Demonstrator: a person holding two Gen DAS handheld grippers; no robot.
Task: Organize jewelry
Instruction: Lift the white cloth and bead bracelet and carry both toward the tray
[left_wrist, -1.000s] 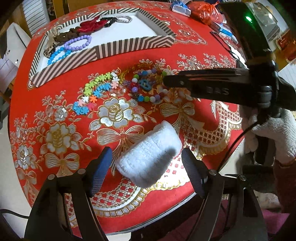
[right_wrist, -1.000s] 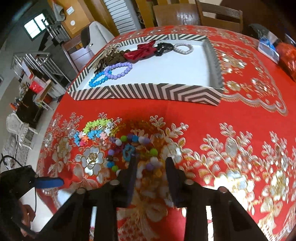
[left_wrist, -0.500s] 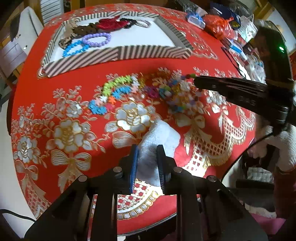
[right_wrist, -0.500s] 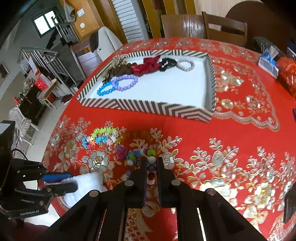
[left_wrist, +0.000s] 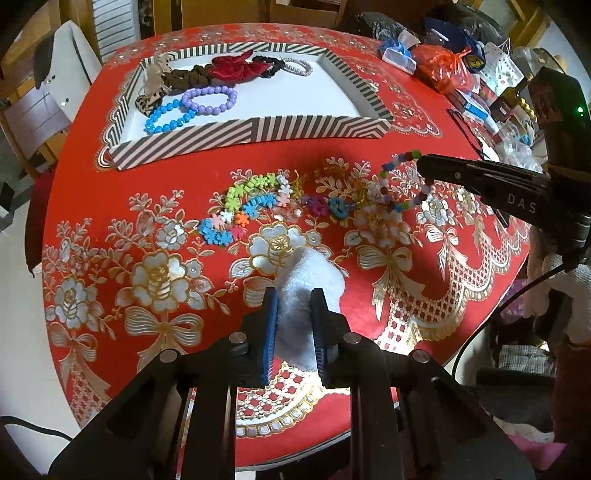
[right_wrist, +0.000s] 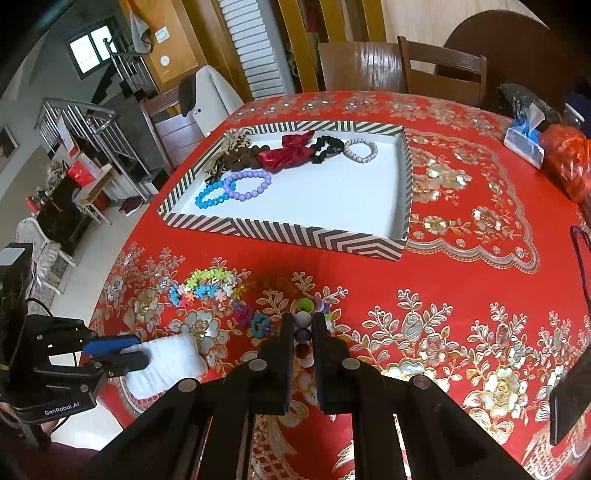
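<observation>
Now | left gripper (left_wrist: 294, 301) jaws clamp white cloth (left_wrist: 308, 273) | right gripper (right_wrist: 303, 325) jaws pinch multicolour bead bracelet (left_wrist: 400, 181) | striped tray (right_wrist: 295, 230) beyond

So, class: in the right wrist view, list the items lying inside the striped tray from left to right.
blue bead bracelet → purple bead bracelet → red bow → black scrunchie → silver bracelet

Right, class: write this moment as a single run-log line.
left tongs: shut on white fluffy band | right tongs: shut on multicolour bead bracelet, partly raised | striped tray: holds other jewelry
</observation>
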